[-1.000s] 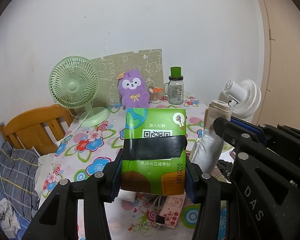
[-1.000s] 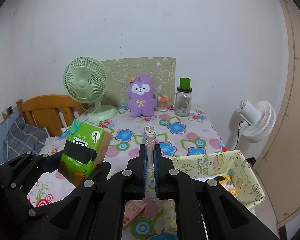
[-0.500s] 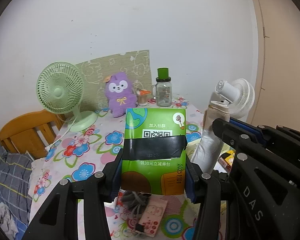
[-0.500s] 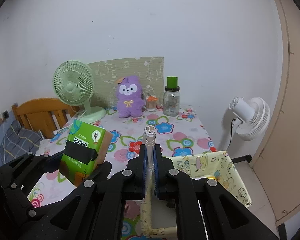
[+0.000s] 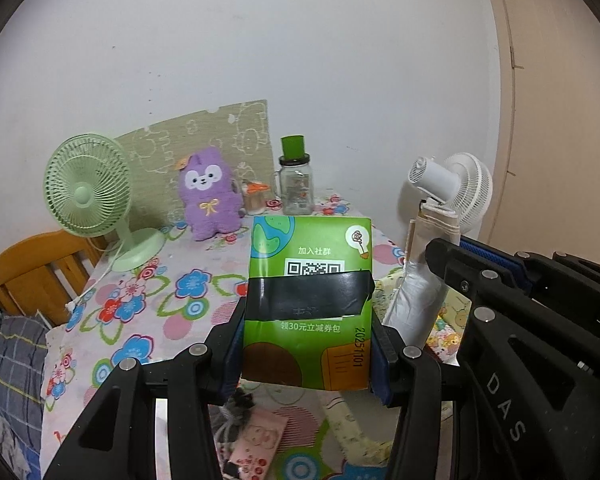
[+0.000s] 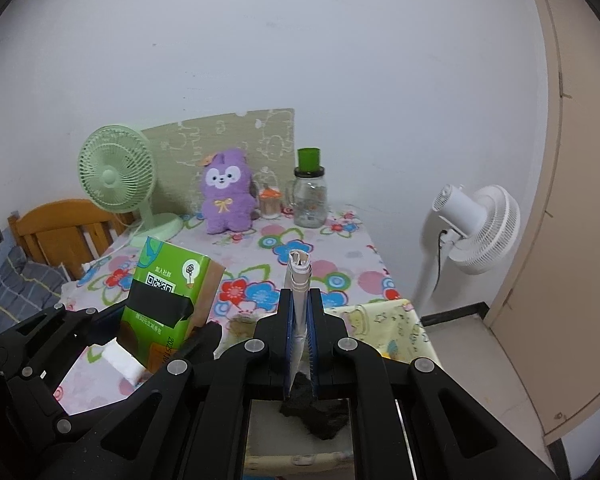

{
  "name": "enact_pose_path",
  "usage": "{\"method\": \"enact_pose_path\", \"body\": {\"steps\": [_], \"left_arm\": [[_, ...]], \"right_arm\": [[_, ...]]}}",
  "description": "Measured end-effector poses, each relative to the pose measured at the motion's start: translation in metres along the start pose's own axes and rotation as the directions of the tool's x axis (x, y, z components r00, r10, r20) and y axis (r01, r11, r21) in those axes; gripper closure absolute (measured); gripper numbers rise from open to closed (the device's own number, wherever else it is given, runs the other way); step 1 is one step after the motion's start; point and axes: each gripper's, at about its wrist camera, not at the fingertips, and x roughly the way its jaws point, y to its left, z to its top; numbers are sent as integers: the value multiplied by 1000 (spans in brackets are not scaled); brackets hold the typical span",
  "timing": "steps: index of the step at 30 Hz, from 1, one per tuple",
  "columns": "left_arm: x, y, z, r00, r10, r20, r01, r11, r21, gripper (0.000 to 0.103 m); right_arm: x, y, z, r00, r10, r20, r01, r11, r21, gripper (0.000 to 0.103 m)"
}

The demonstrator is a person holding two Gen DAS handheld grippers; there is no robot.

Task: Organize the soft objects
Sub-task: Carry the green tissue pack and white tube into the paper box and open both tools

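Left wrist view: left gripper [image 5: 306, 354] pinches green tissue pack [image 5: 310, 300] upright above tabletop's near edge. Right gripper [image 6: 300, 336] pressed tight on folded umbrella [image 6: 299, 280], above yellow fabric basket [image 6: 384, 320] off tabletop's right edge. Risk: soft pack deforms, slips from pads; umbrella tip snags basket rim.

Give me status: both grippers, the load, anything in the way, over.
Left gripper shut on green tissue pack. Right gripper shut on folded white umbrella. Both held above floral table; yellow fabric bin below right. Nothing blocking.
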Motion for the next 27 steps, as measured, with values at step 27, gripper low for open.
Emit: {"method": "enact_pose_path", "body": {"steps": [27], "left_arm": [[64,-51,-5,990,-62,-128,66,997,29,49]], "right_arm": [[53,-58,-20,988,-47,-148,51,998,25,94]]}}
